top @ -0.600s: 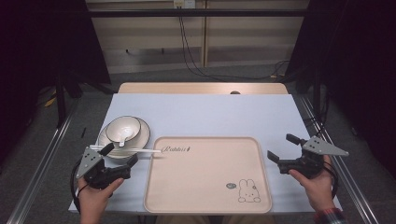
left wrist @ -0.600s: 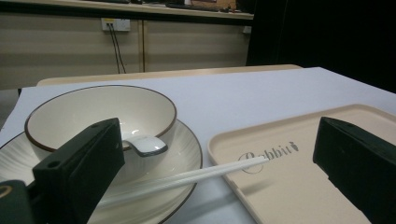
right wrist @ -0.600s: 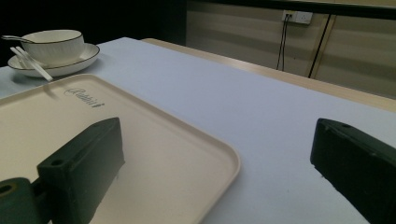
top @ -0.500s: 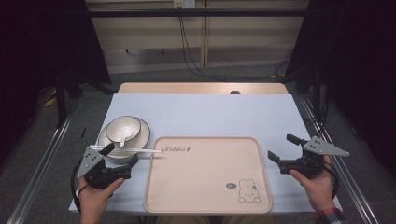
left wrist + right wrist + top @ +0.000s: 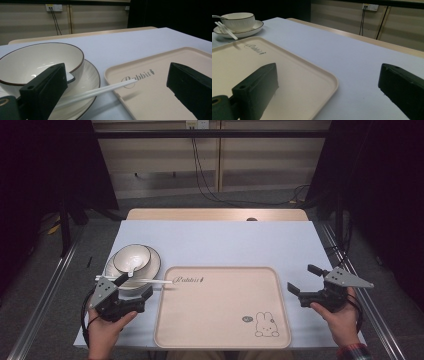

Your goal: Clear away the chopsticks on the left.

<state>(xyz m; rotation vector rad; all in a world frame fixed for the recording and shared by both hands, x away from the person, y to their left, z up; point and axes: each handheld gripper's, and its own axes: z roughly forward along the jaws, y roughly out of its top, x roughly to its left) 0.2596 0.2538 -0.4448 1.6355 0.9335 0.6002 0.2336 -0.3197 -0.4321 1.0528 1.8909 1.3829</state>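
Note:
A white bowl (image 5: 131,258) with a dark rim stands on a white plate (image 5: 153,262) at the table's left, a spoon (image 5: 131,268) resting in it. White chopsticks (image 5: 150,281) lie across the plate's near edge, their tips over the rim of a beige tray (image 5: 222,320) printed with a rabbit. My left gripper (image 5: 135,286) sits just in front of the plate, open, the chopsticks (image 5: 100,91) lying low ahead of its jaws, untouched. My right gripper (image 5: 304,279) hovers off the tray's right edge (image 5: 332,82), open and holding nothing. The bowl (image 5: 237,21) shows far off in the right gripper view.
A pale blue mat (image 5: 225,245) covers the wooden table (image 5: 215,214). Metal rails (image 5: 45,295) run along both sides. Cables (image 5: 205,180) hang down the wall behind. Dark space surrounds the table.

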